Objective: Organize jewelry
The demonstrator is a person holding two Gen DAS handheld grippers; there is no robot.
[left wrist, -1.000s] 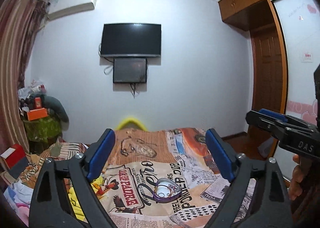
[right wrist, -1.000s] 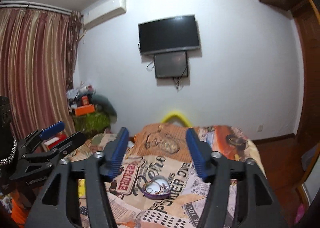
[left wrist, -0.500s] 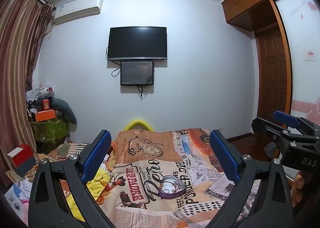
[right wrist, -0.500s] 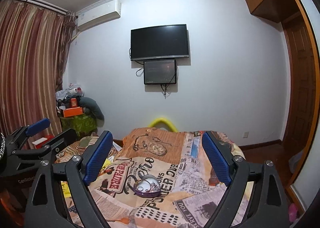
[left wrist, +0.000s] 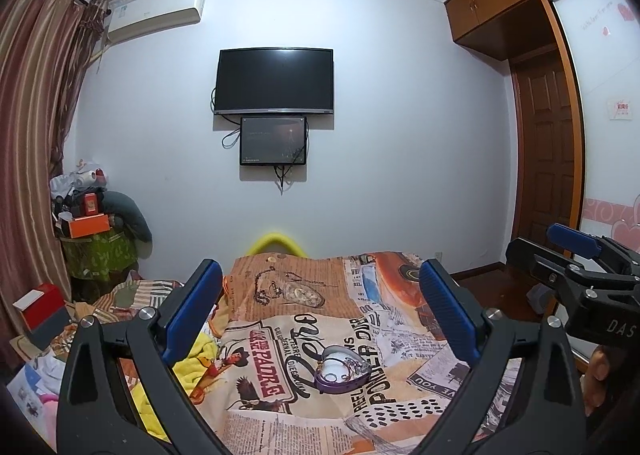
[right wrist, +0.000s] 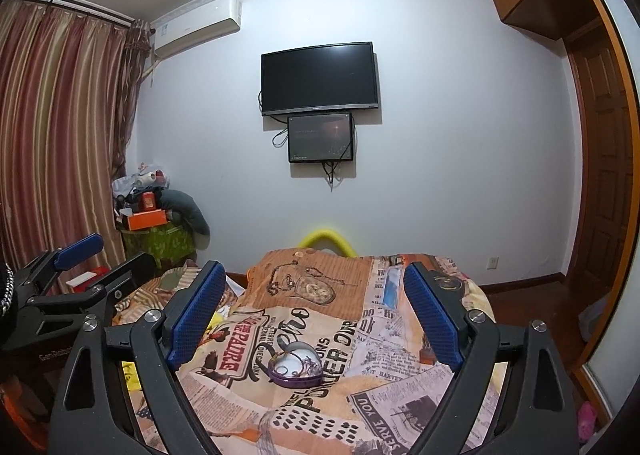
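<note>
A purple heart-shaped jewelry dish (left wrist: 341, 372) sits on the printed bedspread (left wrist: 304, 295), holding a white pad, rings and a chain; it also shows in the right wrist view (right wrist: 297, 368). My left gripper (left wrist: 320, 315) is open and empty, held above the bed short of the dish. My right gripper (right wrist: 312, 311) is open and empty, also short of the dish. Each gripper appears in the other's view: the right one (left wrist: 576, 259) at the right edge, the left one (right wrist: 80, 267) at the left edge.
The bed fills the lower middle. Clutter and boxes (left wrist: 44, 307) lie to its left, with a green-covered stand (left wrist: 96, 251) by the curtain. A TV (left wrist: 275, 81) hangs on the far wall. A wooden door (left wrist: 546, 159) and wardrobe stand on the right.
Both grippers have tilted up and drawn back, so more of the room shows. The right gripper's jaws opened wider. The dish has not moved.
</note>
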